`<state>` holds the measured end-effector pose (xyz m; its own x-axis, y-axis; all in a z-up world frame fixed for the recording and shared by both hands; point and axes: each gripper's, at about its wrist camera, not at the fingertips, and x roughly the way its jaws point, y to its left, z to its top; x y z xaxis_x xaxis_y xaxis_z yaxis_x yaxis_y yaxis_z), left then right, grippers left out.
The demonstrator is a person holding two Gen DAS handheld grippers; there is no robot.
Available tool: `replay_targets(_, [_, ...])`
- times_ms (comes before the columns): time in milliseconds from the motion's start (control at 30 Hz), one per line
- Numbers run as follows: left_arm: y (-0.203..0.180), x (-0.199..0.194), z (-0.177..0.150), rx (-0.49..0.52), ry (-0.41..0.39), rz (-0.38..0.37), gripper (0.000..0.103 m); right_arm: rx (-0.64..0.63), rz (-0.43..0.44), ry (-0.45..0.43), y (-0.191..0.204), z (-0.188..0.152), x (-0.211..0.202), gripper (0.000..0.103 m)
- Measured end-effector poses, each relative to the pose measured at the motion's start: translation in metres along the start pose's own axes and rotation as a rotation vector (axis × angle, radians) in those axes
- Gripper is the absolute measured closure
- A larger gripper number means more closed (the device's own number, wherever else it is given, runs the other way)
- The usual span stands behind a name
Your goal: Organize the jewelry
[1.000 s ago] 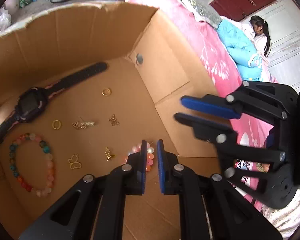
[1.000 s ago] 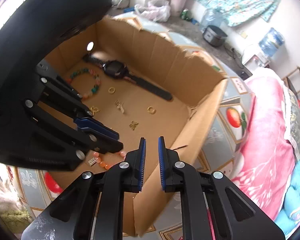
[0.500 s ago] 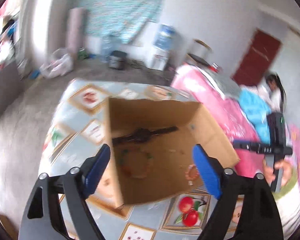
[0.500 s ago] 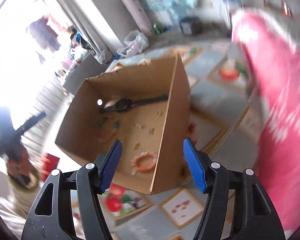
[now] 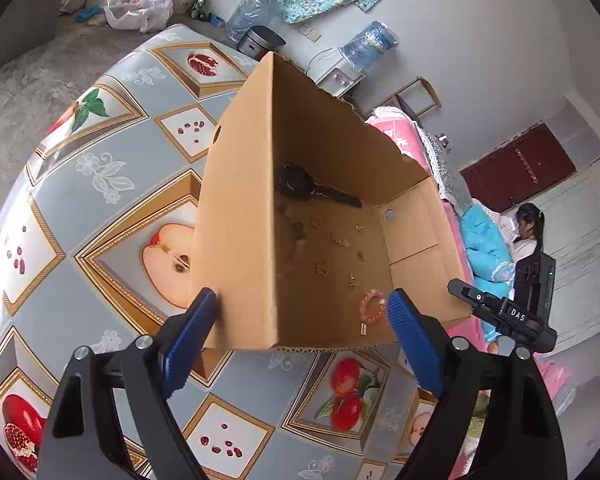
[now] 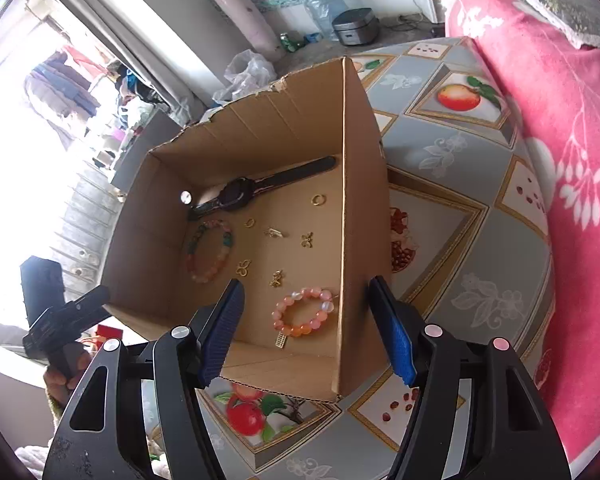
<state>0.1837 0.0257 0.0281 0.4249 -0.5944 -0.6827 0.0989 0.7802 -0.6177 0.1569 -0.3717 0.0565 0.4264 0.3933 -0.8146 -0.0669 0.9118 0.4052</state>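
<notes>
I have pulled both hand-held grippers, left (image 5: pixel 300 332) and right (image 6: pixel 306 326), back out above the cardboard box (image 6: pixel 356 208); jaws just opened, spread and empty, pink bracelet (image 6: pixel 304 312) lies below.

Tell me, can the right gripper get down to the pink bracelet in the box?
Probably yes. The right gripper is open and empty above the box, whose top is open, and the pink bracelet lies uncovered just below it, beside the near wall.

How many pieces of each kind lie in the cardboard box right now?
Watch: 1
Bead bracelets, multicoloured and pink-orange: 2
Gold rings: 2
Small gold charms or earrings: 4
Total: 9
</notes>
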Motion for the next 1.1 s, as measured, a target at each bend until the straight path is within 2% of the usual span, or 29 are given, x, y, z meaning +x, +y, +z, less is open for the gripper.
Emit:
replay_targets(133, [-0.009, 0.001, -0.008, 0.039, 0.013, 0.037, 0.019, -0.021, -0.063, -0.007, 0.005, -0.007, -0.001, 0.041])
replay_targets(267, [-0.013, -0.008, -0.024, 0.058, 0.031, 0.040, 0.019, -0.017, -0.081, -0.023, 0.006, -0.028, -0.010, 0.041])
replay_targets(433, [-0.019, -0.025, -0.061, 0.089, 0.051, 0.044, 0.019, -0.020, -0.108, -0.044, 0.011, -0.072, -0.030, 0.041])
replay_targets(567, [-0.024, -0.040, -0.096, 0.122, 0.049, 0.066, 0.019, -0.021, -0.120, -0.064, 0.019, -0.108, -0.045, 0.039])
replay_targets(700, [-0.024, -0.050, -0.117, 0.137, 0.034, 0.068, 0.019, -0.044, -0.140, -0.095, 0.024, -0.135, -0.051, 0.038])
replay_targets(767, [-0.027, -0.057, -0.126, 0.163, -0.002, 0.081, 0.018, -0.071, -0.162, -0.119, 0.030, -0.143, -0.055, 0.036])
replay_targets(900, [-0.047, -0.084, -0.146, 0.279, -0.160, 0.259, 0.015, -0.150, -0.318, -0.219, 0.051, -0.163, -0.077, 0.028])
replay_targets(967, [-0.056, -0.095, -0.156, 0.320, -0.223, 0.308, 0.005, -0.208, -0.384, -0.281, 0.064, -0.177, -0.091, 0.020])
replay_targets(1100, [-0.075, -0.106, -0.176, 0.373, -0.294, 0.361, 0.006, -0.251, -0.410, -0.331, 0.082, -0.197, -0.106, 0.014])
